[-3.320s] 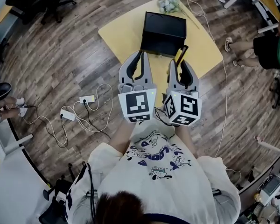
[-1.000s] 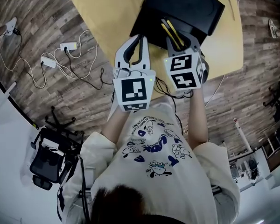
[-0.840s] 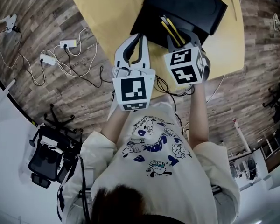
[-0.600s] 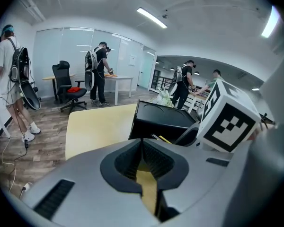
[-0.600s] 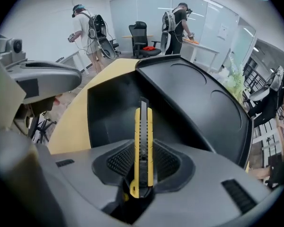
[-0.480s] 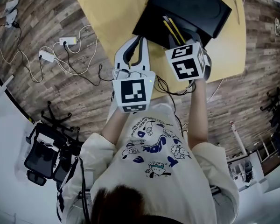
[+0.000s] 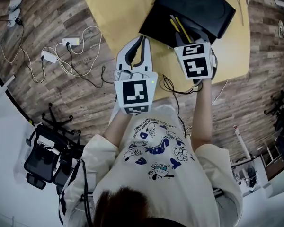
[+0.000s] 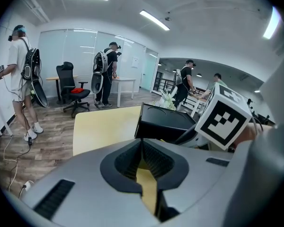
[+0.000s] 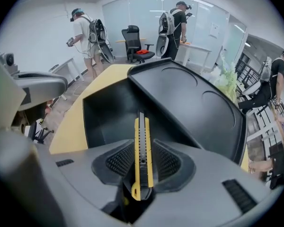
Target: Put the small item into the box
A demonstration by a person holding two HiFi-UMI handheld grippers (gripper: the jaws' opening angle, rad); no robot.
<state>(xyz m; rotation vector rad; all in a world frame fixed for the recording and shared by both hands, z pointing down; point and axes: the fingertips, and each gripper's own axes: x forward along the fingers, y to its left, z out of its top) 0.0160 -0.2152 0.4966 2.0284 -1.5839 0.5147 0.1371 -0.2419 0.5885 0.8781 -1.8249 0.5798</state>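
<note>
An open black box (image 7: 199,4) stands on the yellow table (image 7: 118,8), its lid (image 9: 194,108) tipped back. My right gripper (image 7: 187,38) hangs over the box's near edge with a yellow and black utility knife (image 7: 177,25) pointing into the box. In the right gripper view the knife (image 9: 143,169) stands between the right gripper (image 9: 143,140) pads, which touch its sides while the jaws are opening. My left gripper (image 7: 141,39) is shut and empty just left of the box; in its own view the left gripper (image 8: 142,141) faces the box (image 8: 165,124).
Power strips and cables (image 7: 66,51) lie on the wood floor left of the table. A black office chair (image 7: 45,160) is at the lower left. People with backpacks (image 9: 90,32) and desks stand far across the room.
The right gripper has carried the knife from in front of the box to over its opening, drifting slightly right in the last second. The left gripper has kept its place.
</note>
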